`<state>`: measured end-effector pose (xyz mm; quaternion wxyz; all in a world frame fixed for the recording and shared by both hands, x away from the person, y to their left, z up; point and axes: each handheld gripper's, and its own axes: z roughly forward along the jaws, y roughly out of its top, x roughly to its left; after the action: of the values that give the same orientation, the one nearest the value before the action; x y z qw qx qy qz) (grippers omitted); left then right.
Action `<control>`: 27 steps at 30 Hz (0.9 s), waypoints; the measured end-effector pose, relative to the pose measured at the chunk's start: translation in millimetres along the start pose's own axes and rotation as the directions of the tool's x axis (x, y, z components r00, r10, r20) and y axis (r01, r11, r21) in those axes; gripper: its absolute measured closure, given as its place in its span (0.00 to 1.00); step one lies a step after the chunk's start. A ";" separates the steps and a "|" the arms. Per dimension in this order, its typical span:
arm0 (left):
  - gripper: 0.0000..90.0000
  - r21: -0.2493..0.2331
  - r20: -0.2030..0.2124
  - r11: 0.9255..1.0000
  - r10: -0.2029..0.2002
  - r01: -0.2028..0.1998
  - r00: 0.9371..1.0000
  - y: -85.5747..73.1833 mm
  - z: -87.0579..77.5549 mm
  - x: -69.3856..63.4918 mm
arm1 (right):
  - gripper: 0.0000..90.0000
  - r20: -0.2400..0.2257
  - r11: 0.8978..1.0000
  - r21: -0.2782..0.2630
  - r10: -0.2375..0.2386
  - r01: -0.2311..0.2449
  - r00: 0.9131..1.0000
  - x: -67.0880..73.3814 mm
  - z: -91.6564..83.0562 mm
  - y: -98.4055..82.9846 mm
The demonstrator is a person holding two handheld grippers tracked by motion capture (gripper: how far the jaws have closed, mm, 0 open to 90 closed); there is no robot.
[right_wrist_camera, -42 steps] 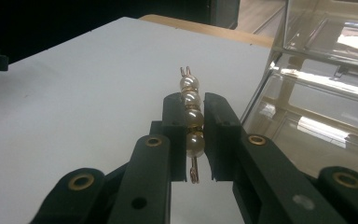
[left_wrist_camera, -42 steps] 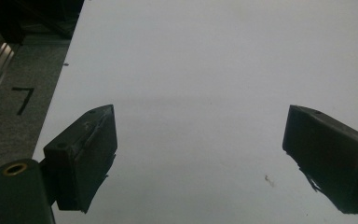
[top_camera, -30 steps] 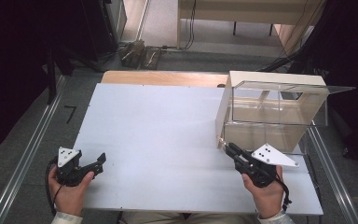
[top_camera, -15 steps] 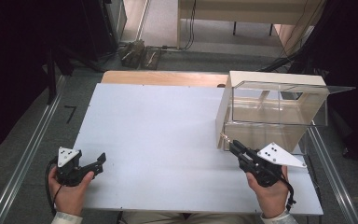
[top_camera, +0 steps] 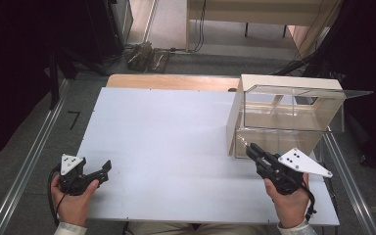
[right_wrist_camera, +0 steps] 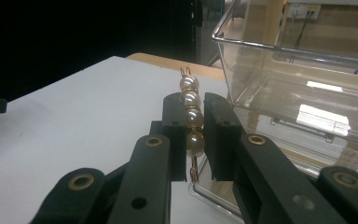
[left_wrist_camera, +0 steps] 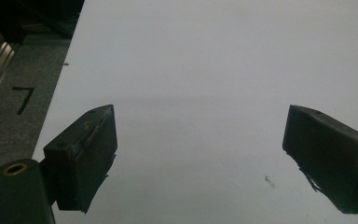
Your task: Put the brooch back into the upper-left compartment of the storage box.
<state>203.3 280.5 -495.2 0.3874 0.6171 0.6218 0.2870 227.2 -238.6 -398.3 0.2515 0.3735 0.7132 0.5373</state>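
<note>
Gripping a pearl clip (right_wrist_camera: pixel 190 116) tight, the right gripper (top_camera: pixel 253 152) angles toward the clear box (top_camera: pixel 293 115); the left gripper (top_camera: pixel 105 170) rests low, jaws wide.

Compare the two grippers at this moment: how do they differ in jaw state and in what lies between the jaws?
The left gripper has its jaws wide apart with nothing between them; the right gripper is closed on a pearl hairpin. The left sits over bare white table; the right is beside the clear box. Both have black jaws and are hand-held.

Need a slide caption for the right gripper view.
Right gripper shut on a pearl hair clip, held beside the clear plastic box.
</note>
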 end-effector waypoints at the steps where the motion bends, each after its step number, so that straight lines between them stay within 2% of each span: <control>1: 0.11 0.001 -0.001 1.000 0.000 0.000 1.000 0.0 0.0 0.0 | 0.86 0.000 1.000 0.000 0.001 -0.001 1.000 -0.1 -0.2 0.3; 27: 0.11 0.002 -0.003 1.000 0.001 -0.001 1.000 -0.2 0.4 -0.7 | 0.86 0.019 0.999 -0.045 -0.002 0.003 1.000 -5.7 -5.2 14.7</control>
<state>203.5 279.8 -495.5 0.3854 0.6175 0.6224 0.2876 230.5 -244.1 -382.9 0.2670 0.3719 0.6990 0.5494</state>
